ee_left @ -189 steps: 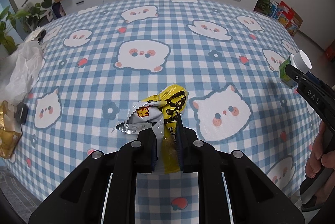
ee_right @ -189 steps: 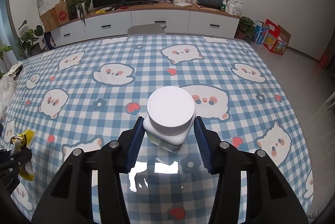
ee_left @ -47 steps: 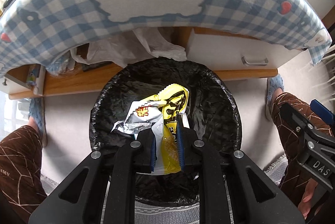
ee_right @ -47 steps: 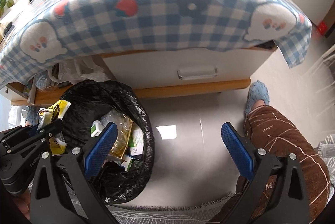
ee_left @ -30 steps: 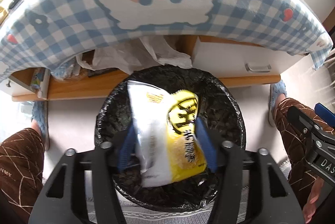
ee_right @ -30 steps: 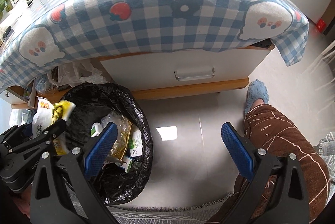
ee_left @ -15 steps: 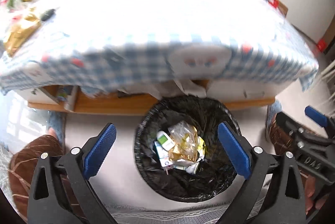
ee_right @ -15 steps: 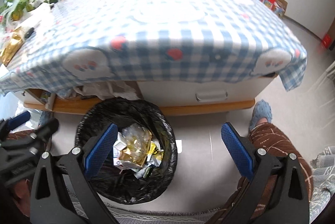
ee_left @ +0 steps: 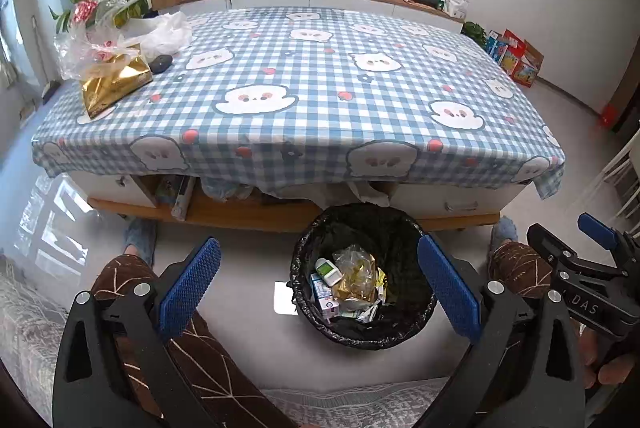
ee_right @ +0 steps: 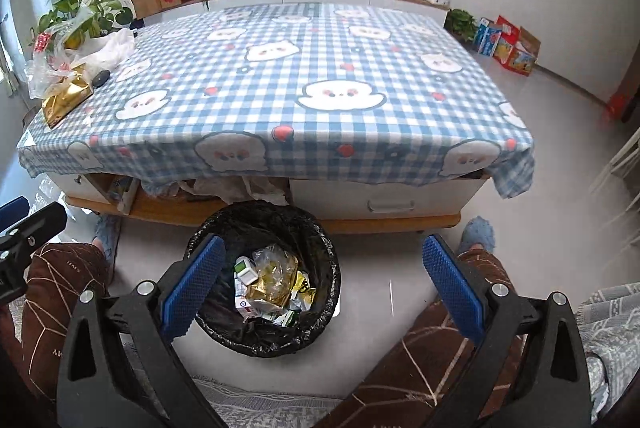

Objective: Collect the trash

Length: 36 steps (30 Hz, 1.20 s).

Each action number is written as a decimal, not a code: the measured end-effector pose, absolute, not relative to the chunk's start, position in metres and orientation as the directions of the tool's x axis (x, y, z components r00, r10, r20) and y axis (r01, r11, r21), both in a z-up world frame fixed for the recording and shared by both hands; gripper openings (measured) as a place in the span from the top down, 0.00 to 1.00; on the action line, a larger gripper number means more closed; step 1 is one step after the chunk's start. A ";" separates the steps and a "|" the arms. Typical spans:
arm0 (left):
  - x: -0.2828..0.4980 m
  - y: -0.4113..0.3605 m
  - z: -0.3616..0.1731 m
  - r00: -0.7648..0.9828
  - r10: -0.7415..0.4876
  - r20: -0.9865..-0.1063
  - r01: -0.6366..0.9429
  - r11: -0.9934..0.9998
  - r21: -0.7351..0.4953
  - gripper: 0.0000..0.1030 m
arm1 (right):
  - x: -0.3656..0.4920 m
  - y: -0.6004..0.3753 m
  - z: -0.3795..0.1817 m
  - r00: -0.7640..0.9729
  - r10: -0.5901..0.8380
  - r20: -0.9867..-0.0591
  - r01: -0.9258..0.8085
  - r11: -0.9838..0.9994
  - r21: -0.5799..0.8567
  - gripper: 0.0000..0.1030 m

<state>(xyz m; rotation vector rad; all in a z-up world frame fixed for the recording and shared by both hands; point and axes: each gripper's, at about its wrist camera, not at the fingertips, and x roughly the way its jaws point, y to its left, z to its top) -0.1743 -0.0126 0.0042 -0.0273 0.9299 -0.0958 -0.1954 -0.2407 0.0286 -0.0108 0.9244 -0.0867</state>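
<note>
The left gripper (ee_left: 318,282), black-framed with blue ribbed pads, stands with its jaws spread fully apart and nothing between them. The right gripper (ee_right: 324,286), of the same build, is likewise spread wide and empty; seen from the left wrist view, its black body carries the white lettering "DAS". Ahead of and below both grippers stands a round bin lined with a black plastic bag (ee_left: 362,228), resting on the pale floor. Inside it lies the collected trash (ee_left: 352,284): a crumpled gold foil wrapper, clear plastic, a yellow snack packet and small white cartons whose print is too small to read. Beyond the bin is a low table under a blue-and-white checked cloth with cartoon animal faces (ee_left: 304,80). At its far left corner lie a gold foil bag (ee_left: 114,84) and clear plastic bags (ee_left: 120,16).
</note>
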 end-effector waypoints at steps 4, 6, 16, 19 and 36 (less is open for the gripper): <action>-0.189 -0.014 0.012 0.615 -0.083 -0.784 0.073 0.996 -0.048 0.06 | -0.209 -0.239 0.043 0.616 -0.069 -0.784 0.069 0.997 -0.033 0.08; -0.192 -0.014 0.014 0.617 -0.093 -0.781 0.079 0.995 -0.057 0.06 | -0.214 -0.237 0.050 0.631 -0.074 -0.772 0.070 0.997 -0.038 0.08; -0.199 -0.019 0.019 0.622 -0.096 -0.777 0.093 0.994 -0.048 0.06 | -0.221 -0.236 0.059 0.645 -0.068 -0.761 0.070 0.997 -0.029 0.08; -0.200 -0.019 0.018 0.620 -0.096 -0.778 0.093 0.995 -0.049 0.06 | -0.221 -0.236 0.058 0.644 -0.064 -0.763 0.069 0.997 -0.025 0.08; -0.202 -0.016 0.016 0.615 -0.097 -0.782 0.094 0.994 -0.050 0.06 | -0.220 -0.232 0.055 0.643 -0.062 -0.764 0.071 0.997 -0.022 0.08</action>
